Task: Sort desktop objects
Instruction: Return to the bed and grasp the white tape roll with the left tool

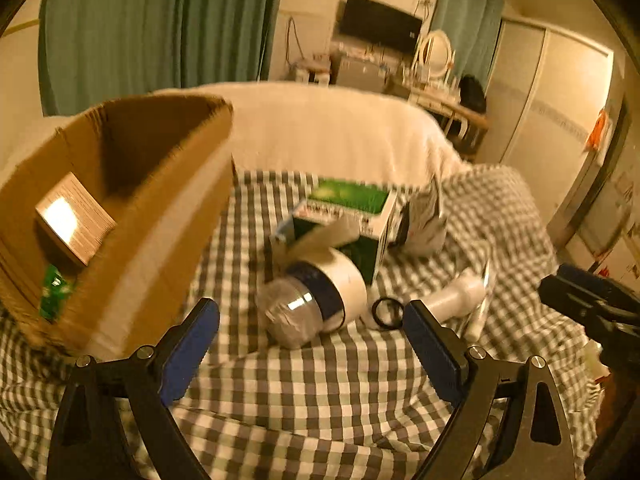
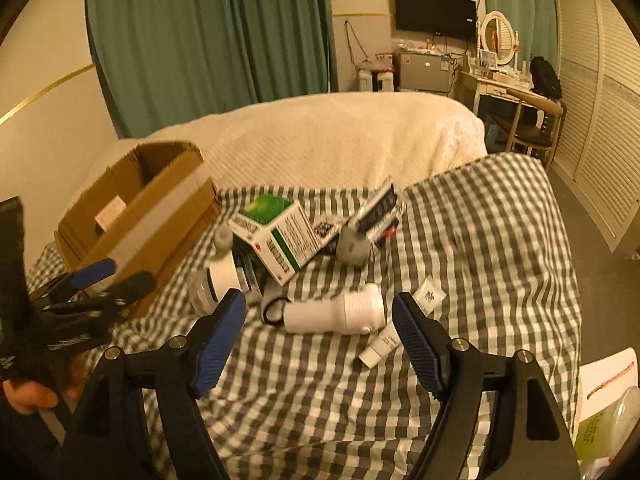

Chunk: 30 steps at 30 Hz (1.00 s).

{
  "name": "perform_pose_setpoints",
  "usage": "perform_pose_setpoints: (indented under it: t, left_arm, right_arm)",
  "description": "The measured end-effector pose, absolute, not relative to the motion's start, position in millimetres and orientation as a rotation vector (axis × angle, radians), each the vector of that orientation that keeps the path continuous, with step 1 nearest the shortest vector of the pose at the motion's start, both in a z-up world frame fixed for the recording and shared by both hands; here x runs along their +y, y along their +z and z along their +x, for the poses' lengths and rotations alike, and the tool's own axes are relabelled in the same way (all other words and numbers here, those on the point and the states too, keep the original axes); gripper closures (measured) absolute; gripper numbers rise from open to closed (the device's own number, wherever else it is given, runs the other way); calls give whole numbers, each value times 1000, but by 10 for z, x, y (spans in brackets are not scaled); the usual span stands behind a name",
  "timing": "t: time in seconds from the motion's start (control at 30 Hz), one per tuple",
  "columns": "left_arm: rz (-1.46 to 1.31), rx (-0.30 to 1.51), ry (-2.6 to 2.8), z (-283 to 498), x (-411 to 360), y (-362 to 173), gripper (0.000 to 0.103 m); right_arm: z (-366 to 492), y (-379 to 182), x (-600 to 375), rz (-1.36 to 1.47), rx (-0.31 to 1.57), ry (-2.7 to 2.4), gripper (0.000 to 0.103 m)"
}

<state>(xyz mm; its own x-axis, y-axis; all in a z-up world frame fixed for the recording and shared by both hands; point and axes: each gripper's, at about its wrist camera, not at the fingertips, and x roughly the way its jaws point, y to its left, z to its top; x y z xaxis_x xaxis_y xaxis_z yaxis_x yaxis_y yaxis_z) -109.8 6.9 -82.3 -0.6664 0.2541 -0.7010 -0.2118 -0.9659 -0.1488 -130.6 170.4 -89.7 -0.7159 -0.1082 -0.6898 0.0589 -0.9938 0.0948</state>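
A pile lies on the checked cloth (image 1: 320, 400). It includes a white jar (image 1: 316, 300) with a dark blue band and clear lid, a green-and-white carton (image 1: 348, 216), a black ring (image 1: 387, 313) and a white bottle (image 1: 452, 300). My left gripper (image 1: 310, 304) is open, its blue pads wide apart just short of the jar, touching nothing. In the right wrist view the white bottle (image 2: 336, 314) lies on its side just beyond my open, empty right gripper (image 2: 320, 298). The jar (image 2: 220, 276), carton (image 2: 280, 236) and a small white tube (image 2: 380, 348) lie around it.
An open cardboard box (image 1: 160, 208) stands at the left, holding a small white box (image 1: 74, 220) and a green packet (image 1: 54, 296). A cream blanket (image 2: 320, 136) rises behind the pile. The cloth's right edge drops to the floor, where papers and a green bag (image 2: 608, 420) lie.
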Motion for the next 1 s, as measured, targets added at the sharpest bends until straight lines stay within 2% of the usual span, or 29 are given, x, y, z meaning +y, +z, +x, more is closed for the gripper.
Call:
perform_pose_setpoints:
  t: [0.2, 0.33, 0.43, 0.6, 1.0]
  left_arm:
    - [-1152, 6, 2649, -1293, 294, -1051, 8]
    - [-1151, -32, 2661, -1461, 405, -1136, 8]
    - [-1163, -27, 2679, -1559, 491, -1203, 17]
    - [-1202, 47, 2724, -1694, 561, -1337, 42]
    - [-1209, -114, 2596, -1576, 63, -1202, 67]
  right_arm:
    - [-1389, -1075, 1834, 1191, -158, -2812, 27]
    - [-1455, -1168, 1895, 1223, -170, -2810, 27]
    - [-1509, -1240, 1906, 1251, -176, -2804, 27]
    - [-1567, -1292, 1890, 1277, -172, -2794, 27]
    - [-1611, -1364, 1775, 1314, -135, -2779, 27]
